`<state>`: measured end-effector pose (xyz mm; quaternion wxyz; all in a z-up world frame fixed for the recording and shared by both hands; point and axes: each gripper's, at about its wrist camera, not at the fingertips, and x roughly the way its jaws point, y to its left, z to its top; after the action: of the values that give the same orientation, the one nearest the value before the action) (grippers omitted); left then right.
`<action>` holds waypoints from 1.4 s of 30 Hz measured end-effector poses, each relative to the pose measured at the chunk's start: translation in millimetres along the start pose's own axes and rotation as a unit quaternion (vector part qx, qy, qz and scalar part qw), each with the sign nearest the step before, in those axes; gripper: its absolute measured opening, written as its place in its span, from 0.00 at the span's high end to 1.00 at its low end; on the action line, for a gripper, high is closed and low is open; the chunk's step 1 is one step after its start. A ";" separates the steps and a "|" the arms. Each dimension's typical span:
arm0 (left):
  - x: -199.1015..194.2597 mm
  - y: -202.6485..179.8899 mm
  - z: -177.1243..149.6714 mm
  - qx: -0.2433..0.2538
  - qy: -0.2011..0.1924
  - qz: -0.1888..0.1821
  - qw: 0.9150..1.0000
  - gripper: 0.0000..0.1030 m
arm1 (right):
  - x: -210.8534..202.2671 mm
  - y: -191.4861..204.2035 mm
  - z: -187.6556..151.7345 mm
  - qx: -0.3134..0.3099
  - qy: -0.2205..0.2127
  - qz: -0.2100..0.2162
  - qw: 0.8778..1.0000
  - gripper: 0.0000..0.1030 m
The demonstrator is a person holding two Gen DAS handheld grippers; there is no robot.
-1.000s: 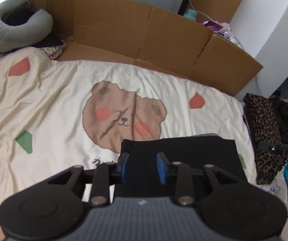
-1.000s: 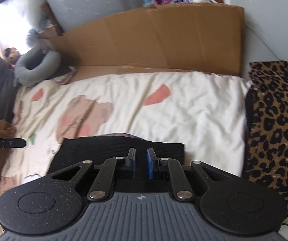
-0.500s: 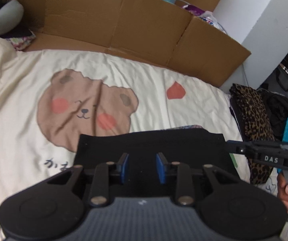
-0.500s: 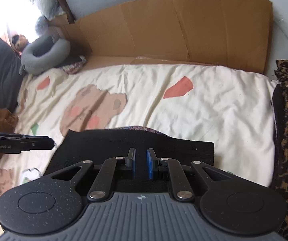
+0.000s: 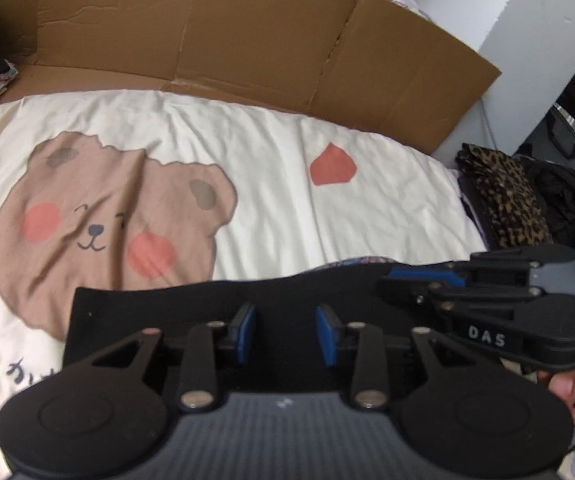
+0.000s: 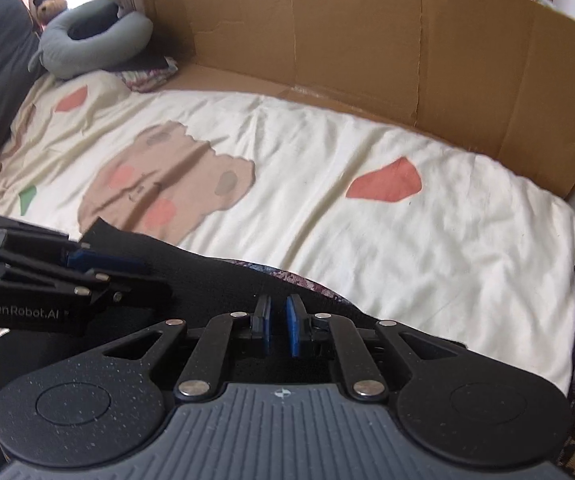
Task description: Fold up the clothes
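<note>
- Both grippers have come down toward the black garment (image 5: 215,304) since the earlier frames, and the two now sit close side by side over it.
- Left gripper (image 5: 285,334): jaws part-open and opening; dark cloth shows between the pads, but I cannot tell whether they grip it.
- Right gripper (image 6: 278,326): jaws narrow, a slim gap between the pads; whether they pinch cloth cannot be told.
- Garment lies flat on the bear-print sheet (image 5: 367,216), near the front edge of the bed, with cardboard (image 5: 247,28) behind and a leopard-print pile (image 5: 503,196) to the right.
- Step, as I judge it: laying a fold down or reaching for the next edge.
- Next: each gripper needs a firm pinch on an edge or corner, then a lift and carry across, kept level so the fold lands square.
</note>
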<state>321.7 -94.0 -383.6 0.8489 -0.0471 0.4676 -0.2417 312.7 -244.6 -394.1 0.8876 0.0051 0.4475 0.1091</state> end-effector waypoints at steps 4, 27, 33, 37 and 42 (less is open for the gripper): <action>8.4 -0.8 -3.5 0.009 -0.004 0.008 1.000 0.65 | 8.2 -4.4 -4.5 0.009 -0.003 0.008 1.000 0.86; -15.2 -48.6 -20.0 0.038 -0.019 -0.012 0.999 0.74 | -40.3 1.1 -30.3 0.027 -0.018 0.031 0.999 0.64; 0.4 -44.6 -22.5 0.043 0.015 0.016 0.999 0.76 | -38.8 4.8 -57.7 0.012 -0.002 0.025 1.000 0.64; -7.3 -41.1 -17.6 0.035 0.015 0.026 0.999 0.82 | -43.7 -1.7 -67.5 0.015 0.003 0.023 1.000 0.65; -24.4 -36.7 -20.1 0.031 0.014 0.030 0.999 0.82 | -56.2 -11.8 -84.3 0.006 0.009 0.018 1.000 0.65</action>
<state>281.0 -112.2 -364.8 0.8501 -0.0031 0.4731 -0.2313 215.5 -274.8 -401.3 0.8814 0.0179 0.4560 0.1221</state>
